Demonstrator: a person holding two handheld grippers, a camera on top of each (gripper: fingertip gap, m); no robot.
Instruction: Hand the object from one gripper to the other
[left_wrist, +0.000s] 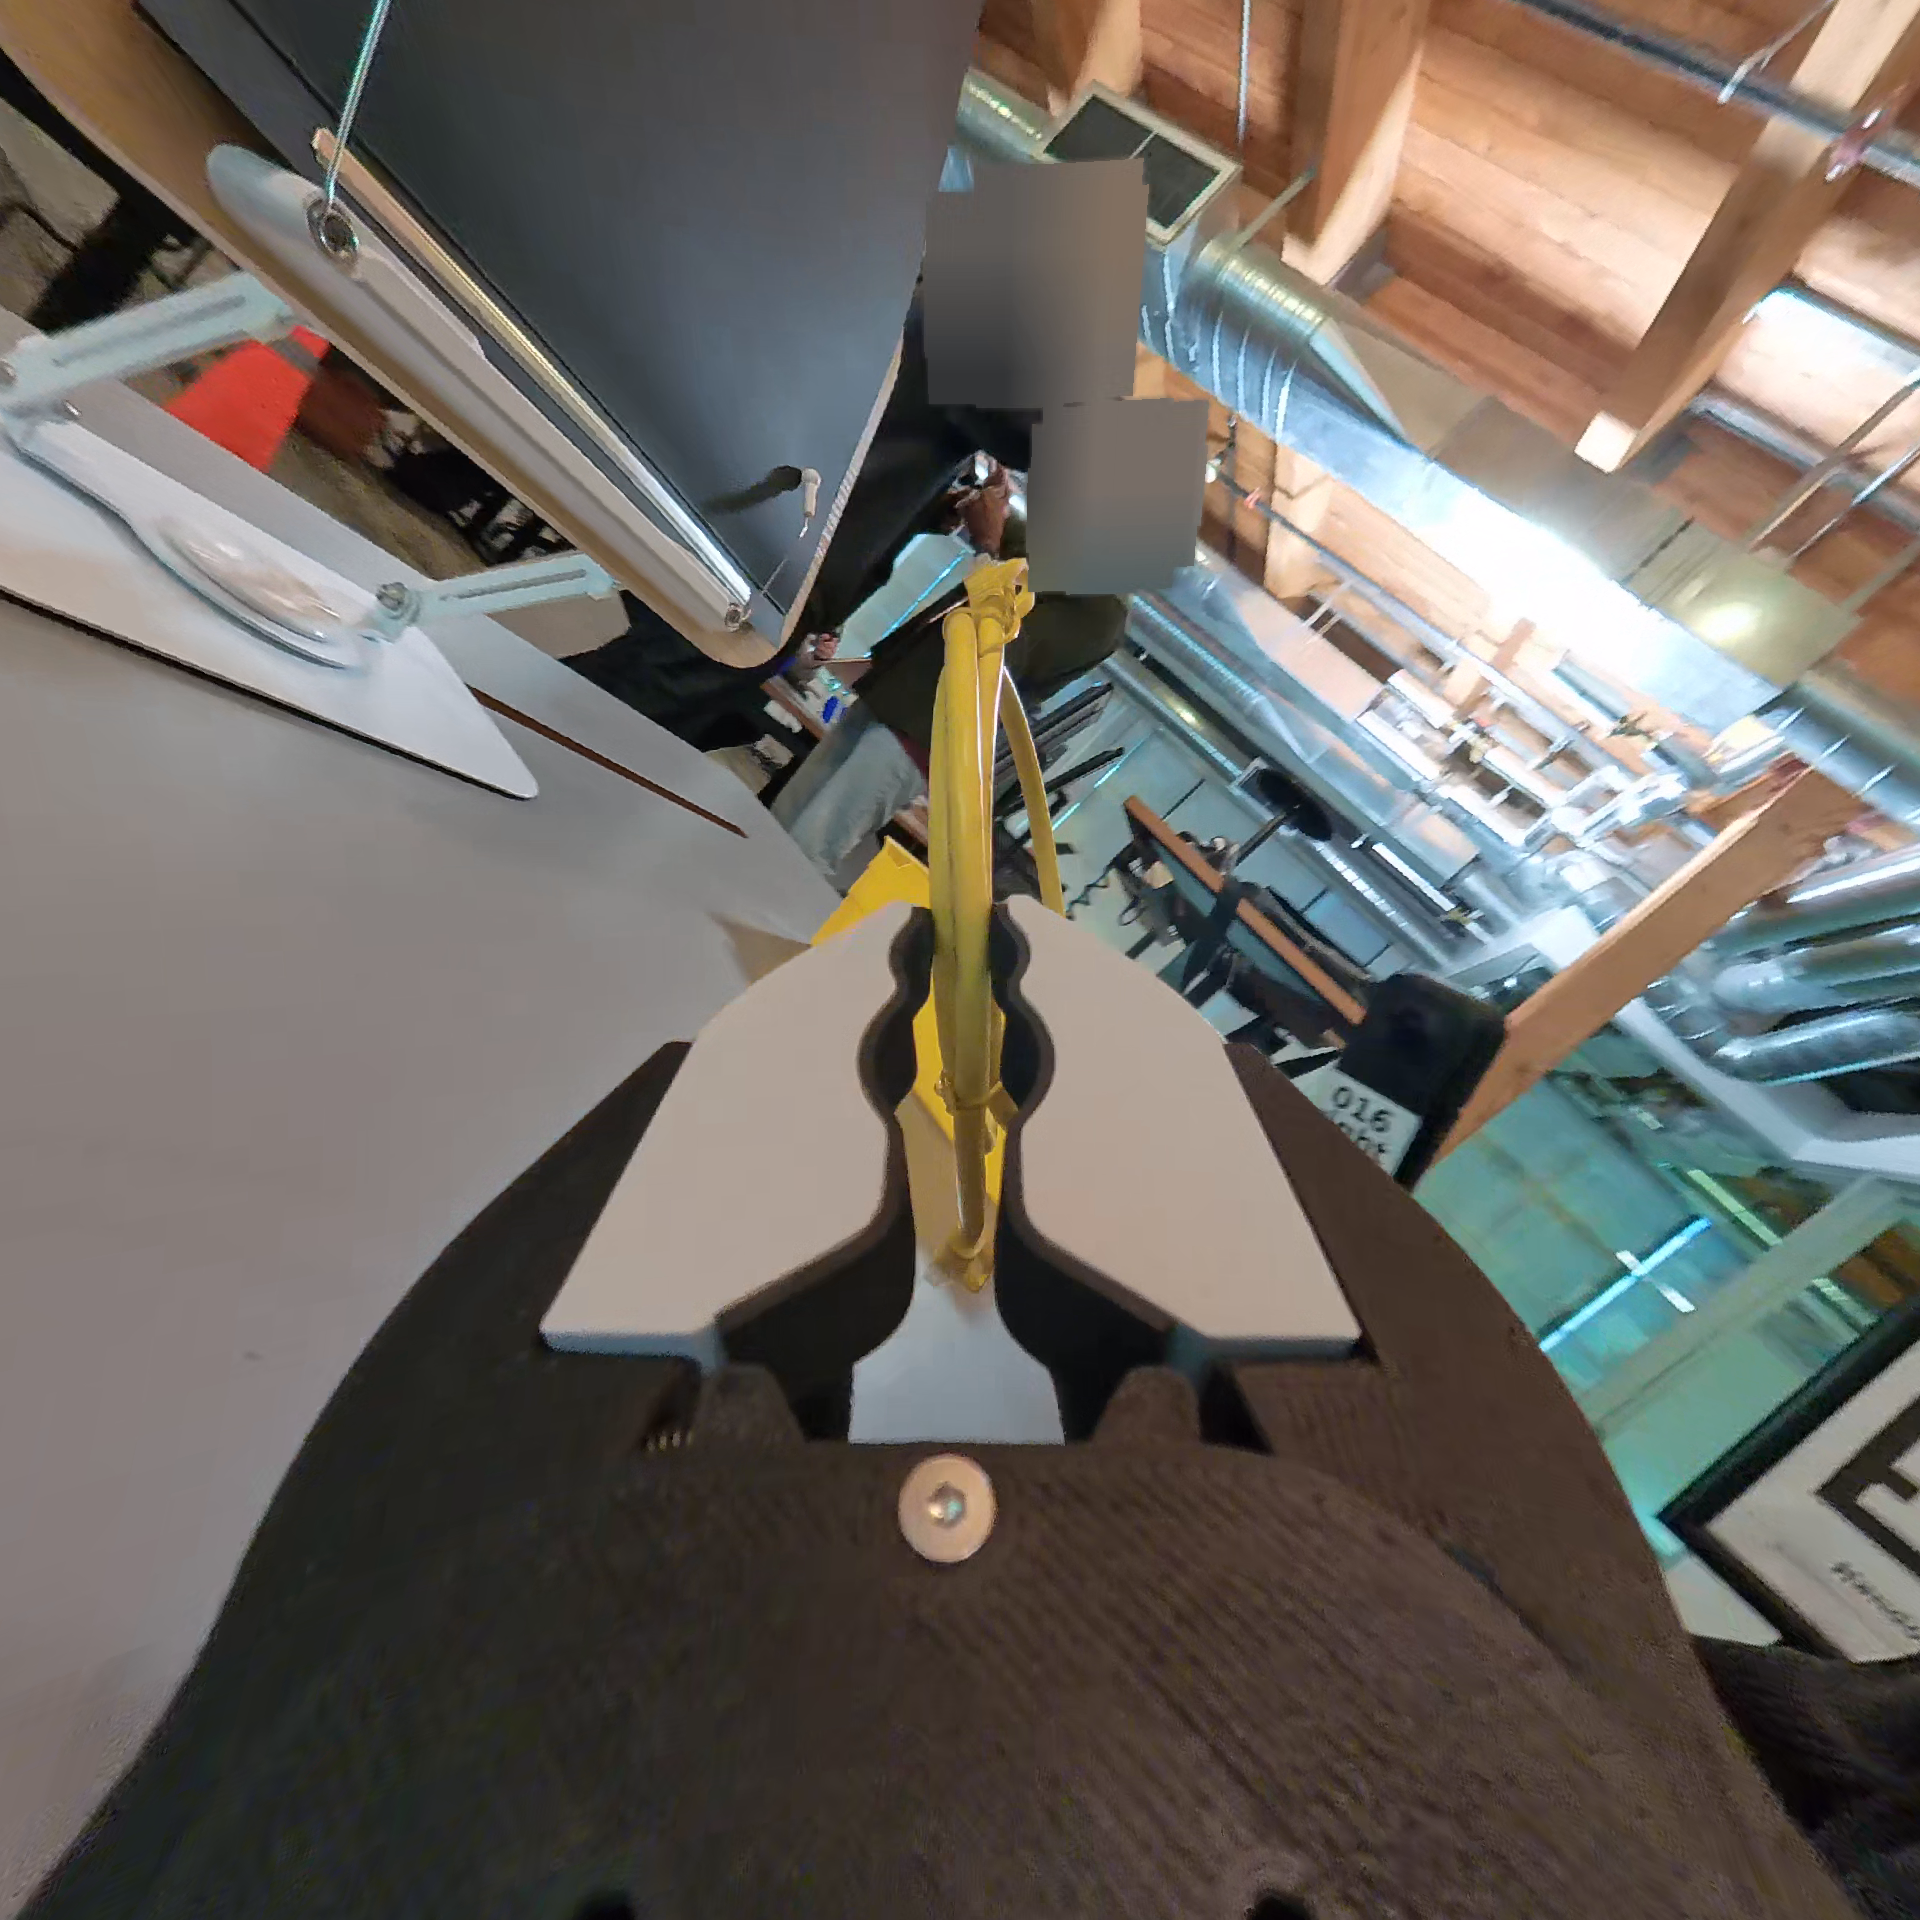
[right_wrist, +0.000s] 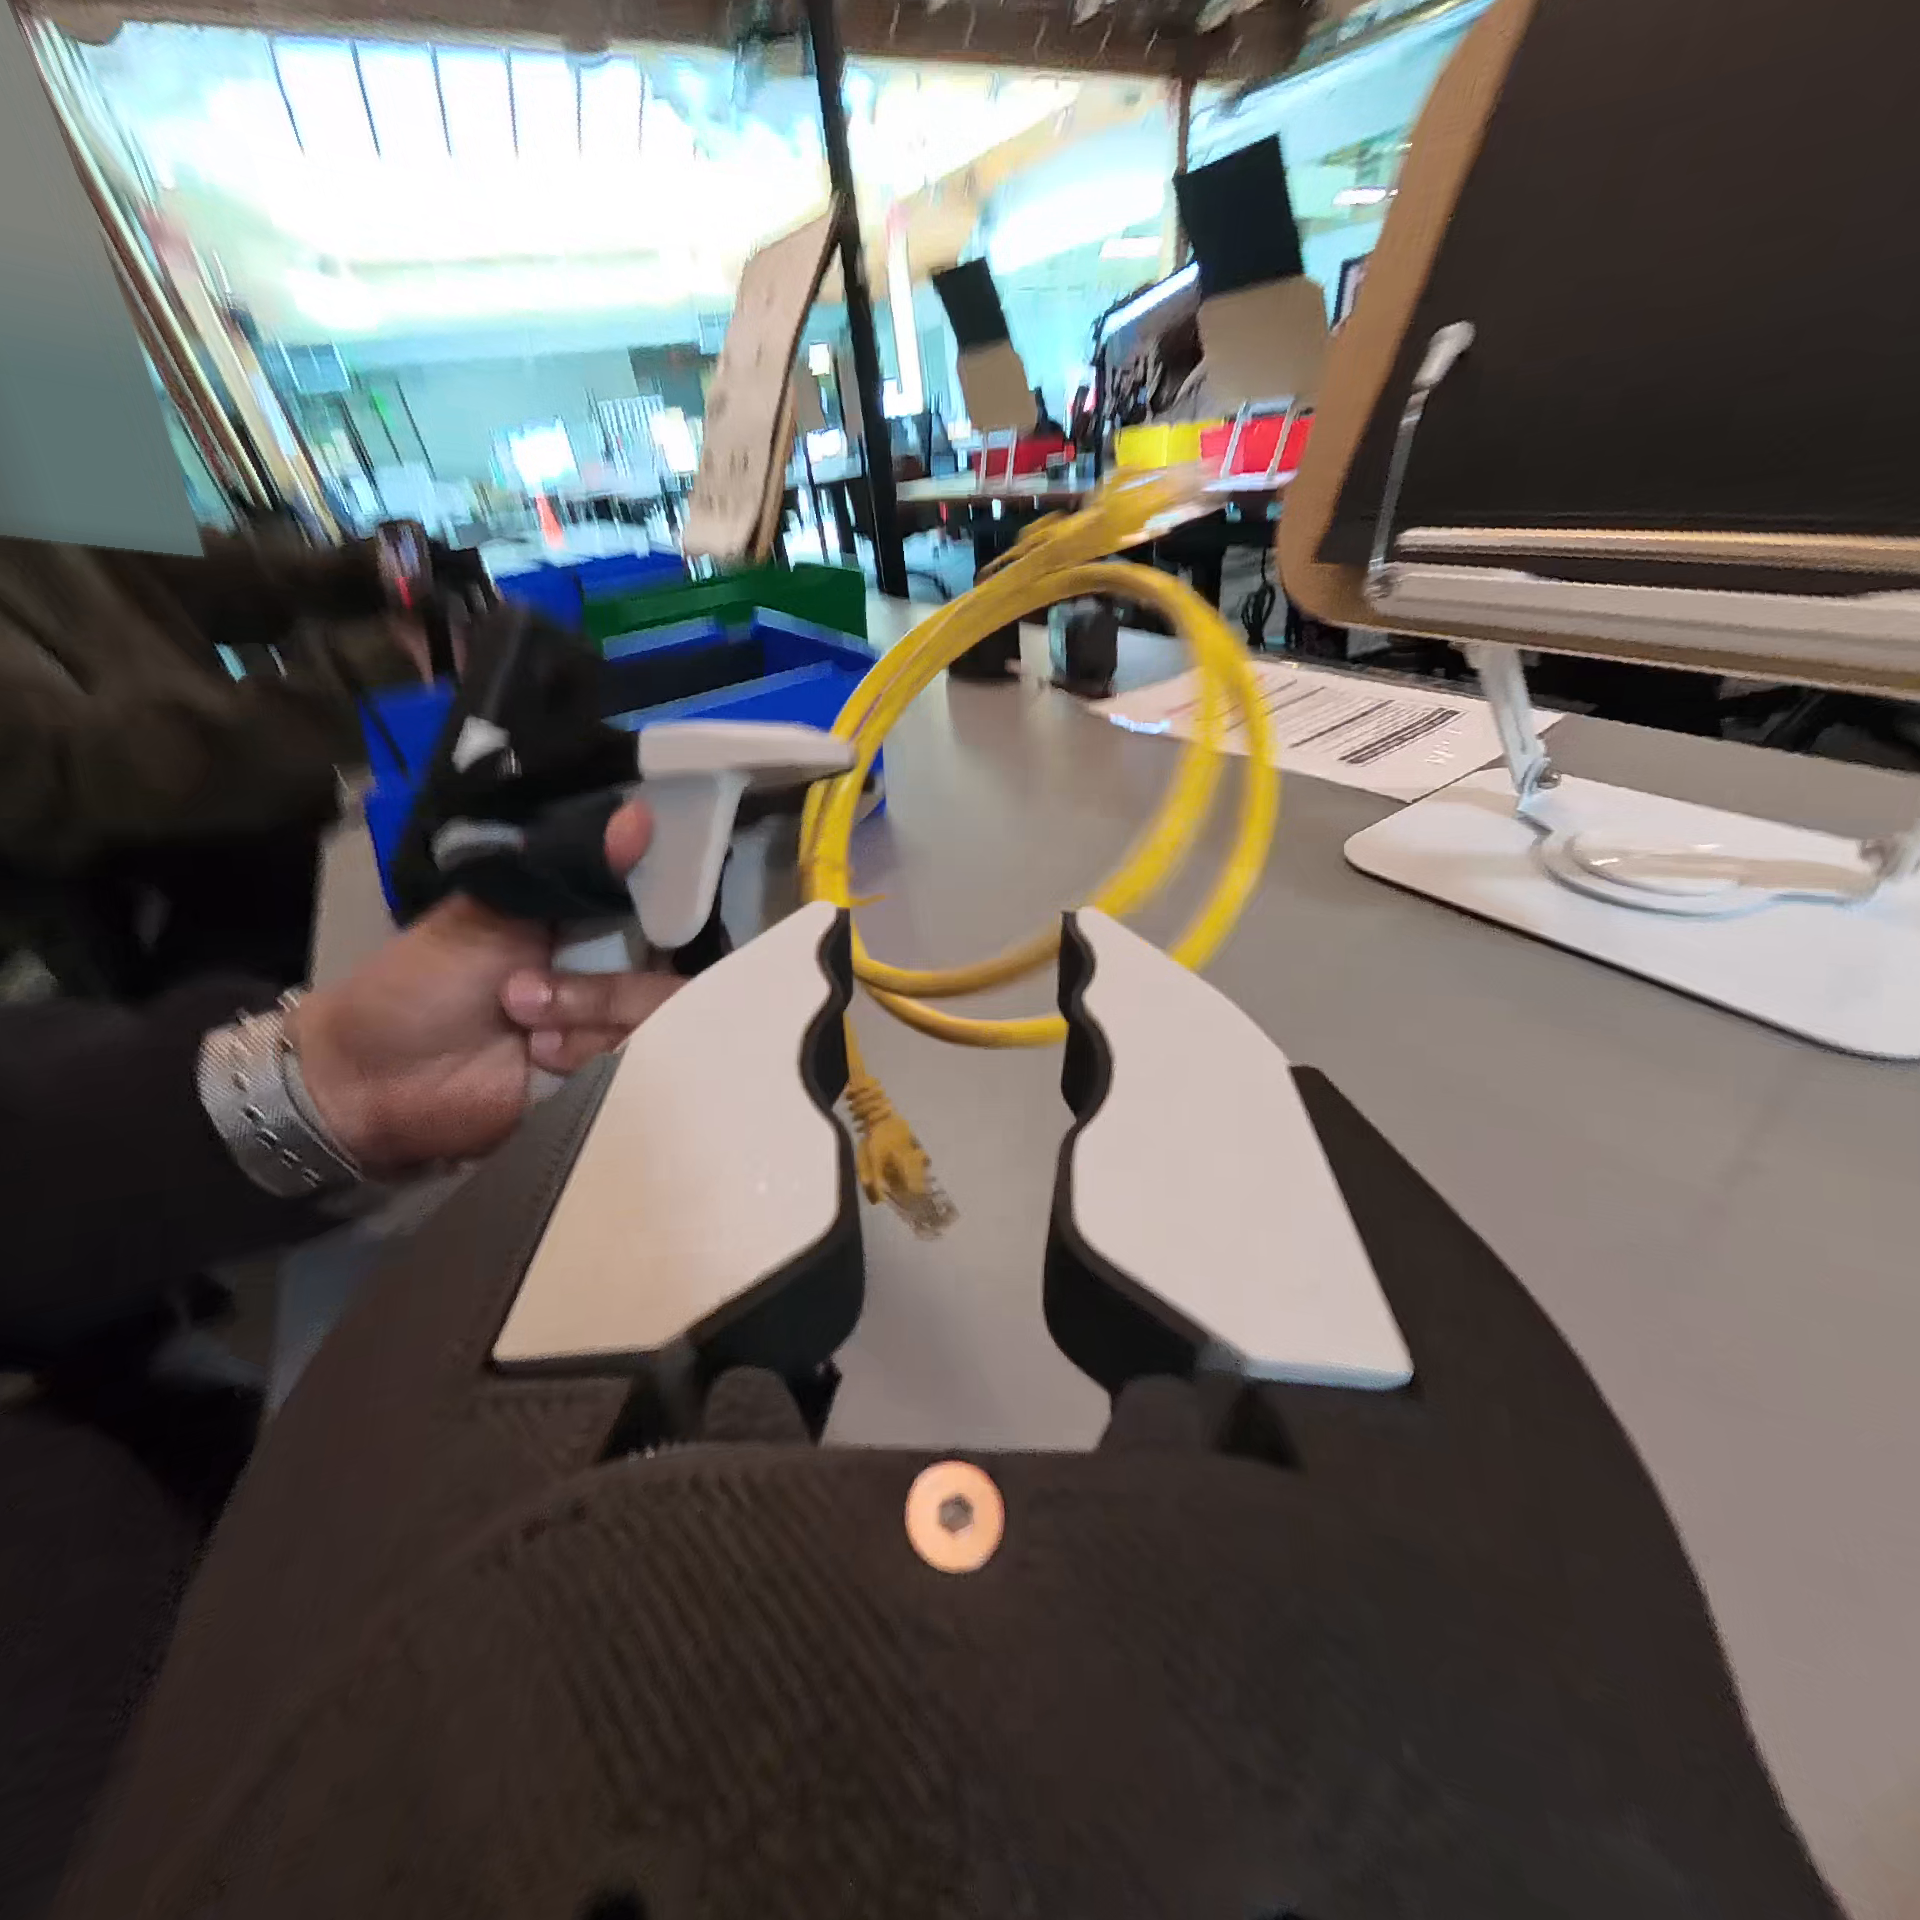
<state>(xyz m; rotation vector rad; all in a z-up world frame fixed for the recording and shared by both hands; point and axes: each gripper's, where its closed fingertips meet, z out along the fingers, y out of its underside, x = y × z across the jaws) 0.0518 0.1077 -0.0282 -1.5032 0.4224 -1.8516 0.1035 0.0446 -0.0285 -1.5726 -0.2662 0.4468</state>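
The object is a coiled yellow network cable (left_wrist: 951, 779). My left gripper (left_wrist: 961, 925) is shut on it, with the coil pinched between the white fingertips and standing up beyond them. In the right wrist view the coil (right_wrist: 977, 1023) hangs from the left gripper (right_wrist: 821, 758), which a hand holds at the left. My right gripper (right_wrist: 956, 935) is open. The coil's lower arc passes between its fingers without being pinched. A yellow connector (right_wrist: 894, 1158) dangles between the right fingers.
A grey table (right_wrist: 1558, 1195) lies under both grippers. A monitor (right_wrist: 1662, 312) on a white stand base (right_wrist: 1662, 914) stands at the right, with a printed sheet (right_wrist: 1351, 717) beside it. Blue bins (right_wrist: 727, 665) are behind the left gripper. The monitor also shows in the left wrist view (left_wrist: 623, 260). Tip to tip, the grippers are about 9 cm apart.
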